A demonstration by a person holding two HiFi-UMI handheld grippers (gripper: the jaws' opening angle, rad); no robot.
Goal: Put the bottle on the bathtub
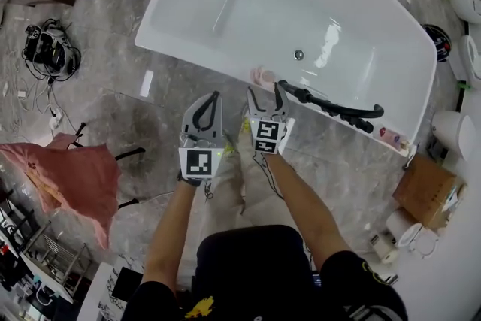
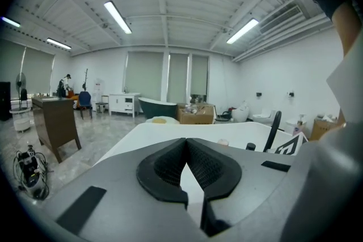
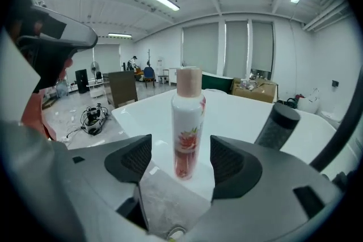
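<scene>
Head view, left of the bathtub (image 1: 174, 5): cable bundle (image 1: 48, 47) on the floor off its left end, pink cloth (image 1: 77, 171) further out on the near side.

Left hand-held gripper (image 1: 210, 103) sits just off the bathtub's near rim, over the floor. In its own view the left hand-held gripper (image 2: 186, 142) is closed: pad tips meet, nothing between them, only a narrow gap lower down. The tub (image 2: 170, 132) shows beyond it.

Bottle (image 1: 263, 76) stands upright on the bathtub's near rim, about mid-length. White body, red flower print, pinkish cap.

Right hand-held gripper (image 1: 265, 92) is at the same rim, just beside the left one, pointing at the bottle. In the right gripper view the right hand-held gripper (image 3: 181, 159) is open: jaws wide apart, bottle (image 3: 188, 122) between them, clear gap on both sides, neither pad touching it. Bottle base rests on the white rim (image 3: 244, 116).

Right of the bottle, a black curved bar (image 1: 332, 107) runs along the same rim toward the bathtub's right end. Its round black end (image 3: 277, 124) is near the bottle in the right gripper view.

Off the bathtub's right end: cardboard box (image 1: 425, 189) on the floor.
</scene>
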